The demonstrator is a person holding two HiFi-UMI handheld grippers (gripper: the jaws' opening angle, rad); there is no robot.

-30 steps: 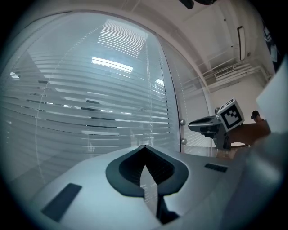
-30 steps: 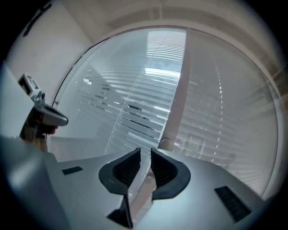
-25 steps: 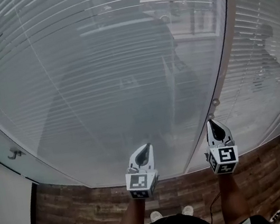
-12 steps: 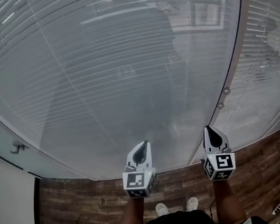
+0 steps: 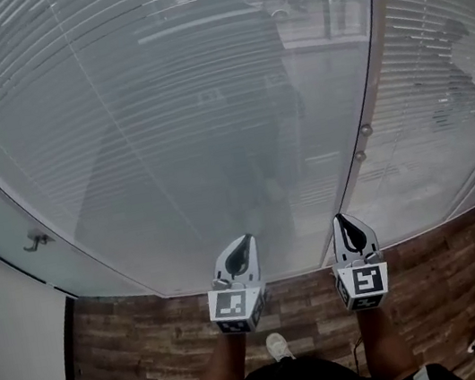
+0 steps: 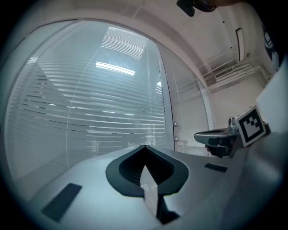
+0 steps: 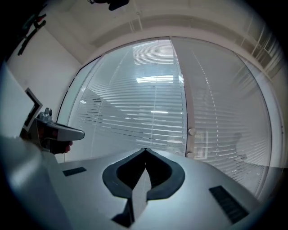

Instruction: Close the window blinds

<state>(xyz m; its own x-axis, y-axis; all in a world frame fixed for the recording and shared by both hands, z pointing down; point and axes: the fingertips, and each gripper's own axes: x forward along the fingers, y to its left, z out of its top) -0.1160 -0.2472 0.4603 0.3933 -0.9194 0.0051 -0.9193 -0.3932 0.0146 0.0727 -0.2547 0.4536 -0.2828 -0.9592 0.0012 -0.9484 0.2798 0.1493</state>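
The left gripper (image 5: 246, 245) and the right gripper (image 5: 342, 221) are held level, side by side, each with its jaws pressed together on nothing. Both point at the glass wall (image 5: 6, 216). The window blinds (image 5: 156, 90) hang behind it, with two round knobs (image 5: 365, 129) on the dividing post.
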